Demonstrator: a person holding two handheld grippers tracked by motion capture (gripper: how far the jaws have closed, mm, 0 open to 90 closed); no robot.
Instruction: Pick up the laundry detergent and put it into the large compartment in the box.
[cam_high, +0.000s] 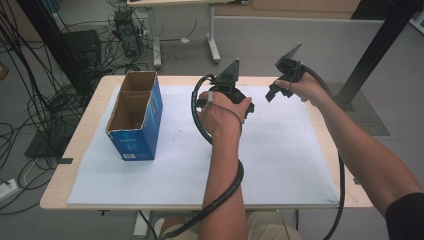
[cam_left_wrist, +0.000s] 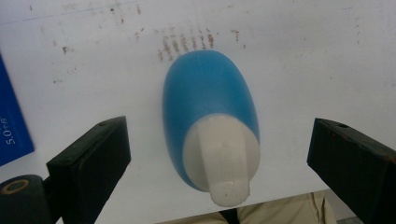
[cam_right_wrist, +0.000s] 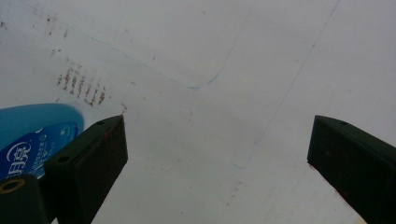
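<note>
Bottle (cam_left_wrist: 208, 116) of blue plastic, white-capped, lies mid-frame on the bench (cam_left_wrist: 289, 60) between the wide-open, empty left hand-held gripper (cam_left_wrist: 219, 154). Probably light and slick (rounded too); grip its broad body. Right hand-held gripper (cam_right_wrist: 217, 154) gapes empty.

Even, soft indoor light; faint shadows, slightly blurred close-ups, no glare.

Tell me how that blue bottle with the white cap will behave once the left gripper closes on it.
The blue bottle lies on its side and looks rounded, so it may roll if nudged. Its smooth plastic could slip between the open left gripper pads. It probably stays stiff.
</note>
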